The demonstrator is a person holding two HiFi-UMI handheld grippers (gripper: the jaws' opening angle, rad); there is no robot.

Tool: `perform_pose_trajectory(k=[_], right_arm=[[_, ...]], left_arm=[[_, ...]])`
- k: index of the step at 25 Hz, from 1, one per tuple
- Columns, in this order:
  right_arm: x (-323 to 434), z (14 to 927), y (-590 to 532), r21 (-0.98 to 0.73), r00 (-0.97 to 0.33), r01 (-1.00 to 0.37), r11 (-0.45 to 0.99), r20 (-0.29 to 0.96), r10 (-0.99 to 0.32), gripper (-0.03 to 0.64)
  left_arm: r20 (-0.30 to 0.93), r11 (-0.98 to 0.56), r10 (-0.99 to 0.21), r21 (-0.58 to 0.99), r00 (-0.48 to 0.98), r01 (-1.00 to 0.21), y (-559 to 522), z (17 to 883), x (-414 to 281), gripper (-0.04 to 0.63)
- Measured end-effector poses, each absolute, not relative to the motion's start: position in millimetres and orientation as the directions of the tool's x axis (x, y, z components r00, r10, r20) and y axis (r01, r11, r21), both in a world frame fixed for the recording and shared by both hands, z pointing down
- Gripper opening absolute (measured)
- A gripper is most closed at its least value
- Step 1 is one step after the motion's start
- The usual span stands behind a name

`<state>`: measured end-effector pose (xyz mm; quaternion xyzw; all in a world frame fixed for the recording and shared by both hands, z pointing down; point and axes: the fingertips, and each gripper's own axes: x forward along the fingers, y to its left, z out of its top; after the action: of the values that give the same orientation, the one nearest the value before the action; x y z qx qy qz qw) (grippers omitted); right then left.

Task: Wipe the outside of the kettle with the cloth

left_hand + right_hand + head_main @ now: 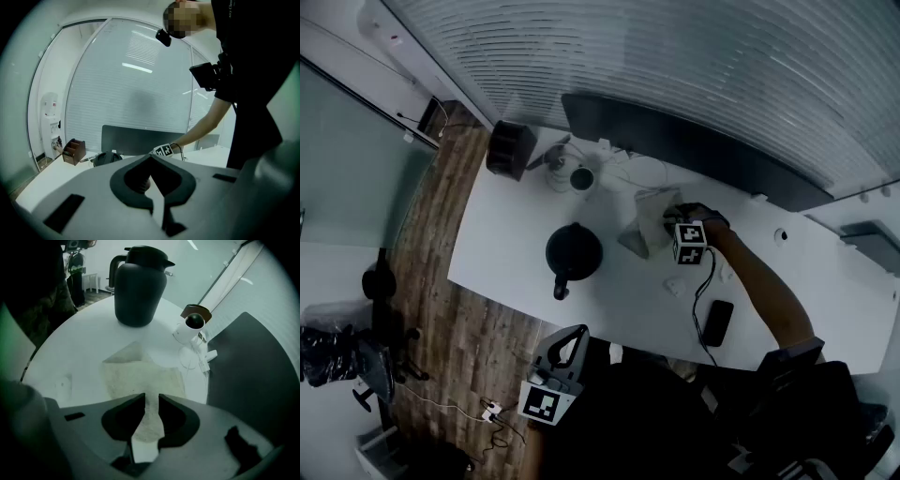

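Note:
The black kettle stands upright on the white table, its handle toward the near edge. To its right lies the pale cloth, partly lifted. My right gripper points steeply down at it and is shut on a strip of the cloth that runs up between its jaws. My left gripper hangs off the table's near edge by the person's body, shut and empty, with the kettle's top just showing beyond it.
A black phone with a cable lies near the front right edge. A small white camera-like device and a brown holder sit at the back left. A dark panel lines the table's far side.

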<state>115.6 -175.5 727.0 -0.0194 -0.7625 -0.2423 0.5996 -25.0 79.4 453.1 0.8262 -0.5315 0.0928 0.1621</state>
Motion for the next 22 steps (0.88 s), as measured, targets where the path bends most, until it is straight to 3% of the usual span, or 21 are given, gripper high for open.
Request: perform_pose_trajectory(k=[22], right_arm=[[112.2, 759.7, -177.4, 0.272, -0.204, 0.377, 0.885, 0.957, -0.207, 0.081]], left_arm=[[0.350, -0.376, -0.838, 0.182, 0.417, -0.908, 75.8, 470.4, -15.5, -0.005]])
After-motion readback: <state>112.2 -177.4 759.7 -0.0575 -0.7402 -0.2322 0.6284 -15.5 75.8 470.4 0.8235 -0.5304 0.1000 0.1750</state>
